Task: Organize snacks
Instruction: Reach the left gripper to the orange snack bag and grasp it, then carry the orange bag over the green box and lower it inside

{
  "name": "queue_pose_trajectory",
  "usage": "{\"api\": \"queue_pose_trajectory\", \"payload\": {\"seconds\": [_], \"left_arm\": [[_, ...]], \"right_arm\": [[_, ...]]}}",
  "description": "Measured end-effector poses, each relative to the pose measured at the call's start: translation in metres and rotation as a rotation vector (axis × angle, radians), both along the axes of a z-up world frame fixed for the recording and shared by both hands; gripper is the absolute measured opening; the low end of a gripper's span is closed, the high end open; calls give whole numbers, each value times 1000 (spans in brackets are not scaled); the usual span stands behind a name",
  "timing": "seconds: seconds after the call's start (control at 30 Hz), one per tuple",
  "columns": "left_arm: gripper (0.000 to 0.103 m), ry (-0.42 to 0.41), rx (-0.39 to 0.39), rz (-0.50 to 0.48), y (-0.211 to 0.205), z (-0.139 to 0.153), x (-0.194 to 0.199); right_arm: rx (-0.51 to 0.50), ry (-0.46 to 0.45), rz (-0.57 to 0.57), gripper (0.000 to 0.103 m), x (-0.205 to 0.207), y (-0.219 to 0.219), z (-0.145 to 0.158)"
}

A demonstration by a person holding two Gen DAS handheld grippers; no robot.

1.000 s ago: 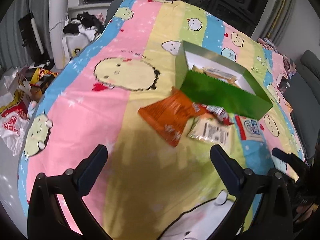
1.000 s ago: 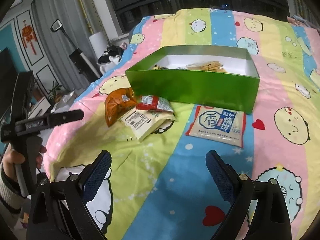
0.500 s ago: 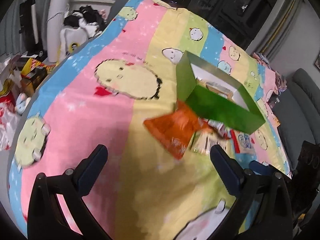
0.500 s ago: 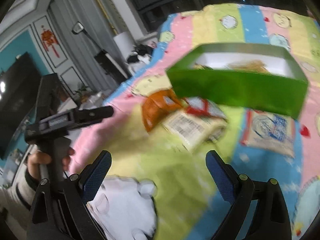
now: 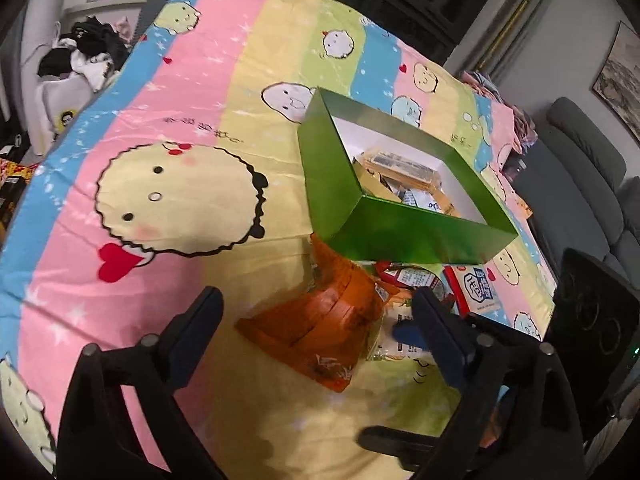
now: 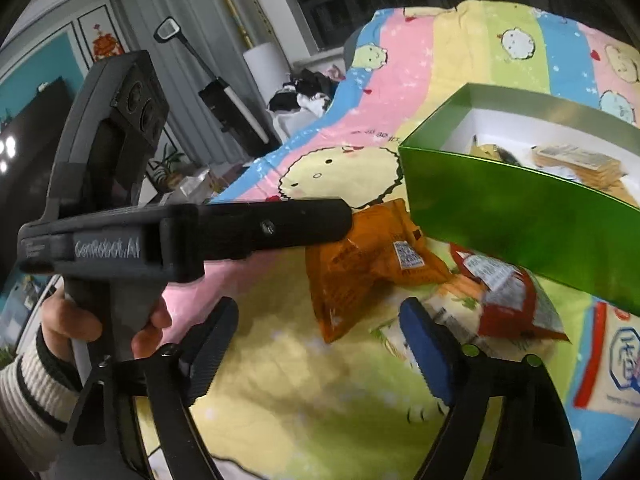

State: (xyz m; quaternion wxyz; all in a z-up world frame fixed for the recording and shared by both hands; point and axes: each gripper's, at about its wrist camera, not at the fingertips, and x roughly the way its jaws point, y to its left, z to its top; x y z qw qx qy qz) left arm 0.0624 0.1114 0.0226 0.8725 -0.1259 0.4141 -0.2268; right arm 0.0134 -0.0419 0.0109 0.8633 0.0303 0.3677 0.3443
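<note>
Orange packet [image 5: 320, 324]: lay at lower centre of the left wrist view, against the near corner of the green box [image 5: 384, 232].
Other packets: red packet [image 6: 508, 300] and white packet [image 6: 616, 364] lay lower right, outside the box.
Risk: closing on crumpled film could likely let the packet slip, or snag the red one.
Left gripper [image 5: 320, 320]: jaws wide, straddling the packet, holding nothing.
Right gripper [image 6: 320, 340]: jaws wide, empty.

A striped cartoon bedsheet [image 5: 192, 128] covers the surface. Beyond its far corner lies a heap of dark clothes [image 5: 86, 54]. A grey sofa [image 5: 580, 168] stands beside the sheet, a framed picture [image 5: 618, 80] above it.
</note>
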Motion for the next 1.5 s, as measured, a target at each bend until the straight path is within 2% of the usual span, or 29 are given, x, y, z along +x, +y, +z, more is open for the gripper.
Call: {"api": "queue_pose_trajectory", "payload": {"seconds": [0.1, 0.2, 0.3, 0.33, 0.4, 0.43, 0.47, 0.6, 0.7, 0.93, 1.2, 1.5], "left_arm": [[88, 19, -6, -20, -1, -6, 7], [67, 38, -14, -42, -3, -12, 11], [62, 71, -31, -79, -6, -19, 15], [56, 78, -32, -85, -7, -20, 16], [47, 87, -64, -102, -7, -20, 15], [45, 84, -62, -105, -8, -19, 13], [44, 82, -55, -109, -10, -19, 11], [44, 72, -34, -91, -15, -19, 4], [44, 75, -56, -67, -13, -15, -5], [44, 5, -10, -58, -29, 11, -40], [44, -58, -31, -100, -56, 42, -72], [44, -112, -30, -148, -83, 66, -80]], "right_arm": [[-13, 7, 5, 78, 9, 7, -2], [-23, 16, 8, 74, 13, 9, -4], [-43, 32, 15, 68, 18, 14, -7], [-45, 37, 15, 66, 18, 15, -8], [-41, 46, 9, 54, 21, 13, -9], [-37, 53, 2, 50, 23, 11, -10], [-28, 65, -5, 40, 26, 9, -12], [-1, 98, 7, 36, 29, 5, -16], [-11, 73, 22, 36, 20, 6, -11], [10, 7, 40, 36, -11, -4, 9], [-2, -71, 9, 36, -50, -31, 38], [-15, -140, -50, 36, -67, -57, 61]]}}
